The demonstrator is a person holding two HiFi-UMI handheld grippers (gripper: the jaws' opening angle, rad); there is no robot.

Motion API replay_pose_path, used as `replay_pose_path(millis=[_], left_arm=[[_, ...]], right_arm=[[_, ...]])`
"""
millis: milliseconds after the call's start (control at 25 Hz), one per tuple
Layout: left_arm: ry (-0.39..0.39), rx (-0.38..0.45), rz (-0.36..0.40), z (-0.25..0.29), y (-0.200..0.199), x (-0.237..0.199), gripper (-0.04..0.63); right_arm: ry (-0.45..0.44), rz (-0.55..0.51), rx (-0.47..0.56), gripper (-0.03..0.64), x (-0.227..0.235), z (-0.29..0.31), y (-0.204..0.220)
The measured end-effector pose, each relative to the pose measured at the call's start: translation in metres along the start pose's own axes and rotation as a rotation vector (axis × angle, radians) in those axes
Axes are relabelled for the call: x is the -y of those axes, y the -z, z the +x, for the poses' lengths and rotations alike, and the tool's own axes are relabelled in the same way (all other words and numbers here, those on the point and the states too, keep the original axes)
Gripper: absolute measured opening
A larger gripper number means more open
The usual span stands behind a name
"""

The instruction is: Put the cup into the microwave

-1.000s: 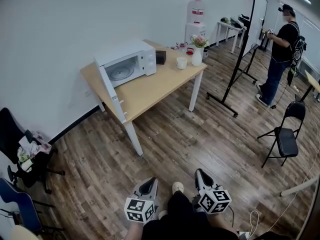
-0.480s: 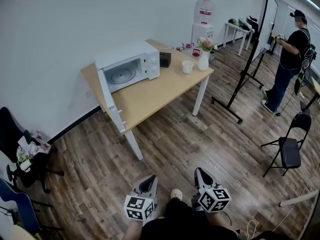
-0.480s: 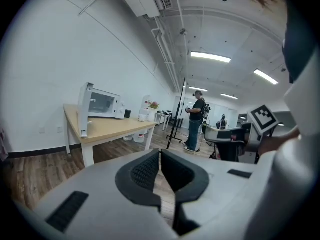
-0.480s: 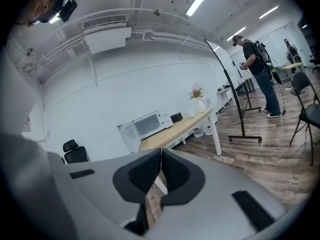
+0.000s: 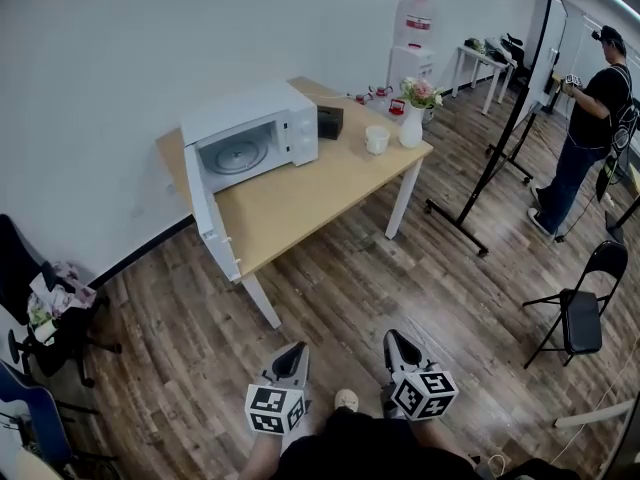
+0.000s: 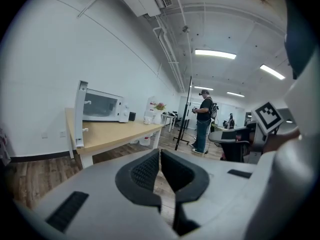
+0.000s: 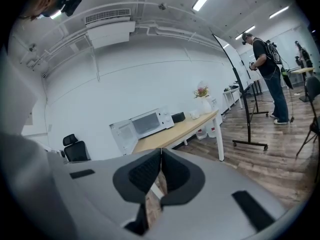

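Jaws clenched, empty: left gripper (image 5: 293, 354), right gripper (image 5: 397, 341), both well apart from wooden table (image 5: 300, 203). White cup (image 5: 377, 140) stands near its far right corner, beside flower vase (image 5: 411, 130). Judged light, rigid, slick, breakable; pinch 1 wall across rim.

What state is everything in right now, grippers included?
microwave: door wide open, only the turntable inside
cup: upright on the table, outside the microwave
flower vase: upright beside the cup
left gripper: shut, empty
right gripper: shut, empty
folding chair: unfolded, unoccupied
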State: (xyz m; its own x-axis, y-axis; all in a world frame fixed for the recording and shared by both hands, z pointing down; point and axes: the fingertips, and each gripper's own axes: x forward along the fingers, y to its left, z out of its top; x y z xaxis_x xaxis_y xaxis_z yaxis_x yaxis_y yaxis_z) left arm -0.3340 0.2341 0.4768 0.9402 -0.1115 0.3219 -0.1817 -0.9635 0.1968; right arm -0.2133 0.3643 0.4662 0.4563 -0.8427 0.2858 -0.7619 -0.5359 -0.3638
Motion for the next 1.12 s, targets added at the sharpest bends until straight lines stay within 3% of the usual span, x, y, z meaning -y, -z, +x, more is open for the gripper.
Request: replay_pose_path(millis=[440, 1120], left_arm=[[-0.044, 0.014, -0.024, 0.043, -0.008, -0.006, 0.012], [-0.047, -0.015, -0.034, 0.078, -0.005, 0.007, 0.012]], right_arm=[[-0.027, -0.060, 0.013, -0.005, 0.031, 0.037, -0.024], [-0.034, -0.028, -0.036, -0.006, 0.060, 0.050, -0.020]])
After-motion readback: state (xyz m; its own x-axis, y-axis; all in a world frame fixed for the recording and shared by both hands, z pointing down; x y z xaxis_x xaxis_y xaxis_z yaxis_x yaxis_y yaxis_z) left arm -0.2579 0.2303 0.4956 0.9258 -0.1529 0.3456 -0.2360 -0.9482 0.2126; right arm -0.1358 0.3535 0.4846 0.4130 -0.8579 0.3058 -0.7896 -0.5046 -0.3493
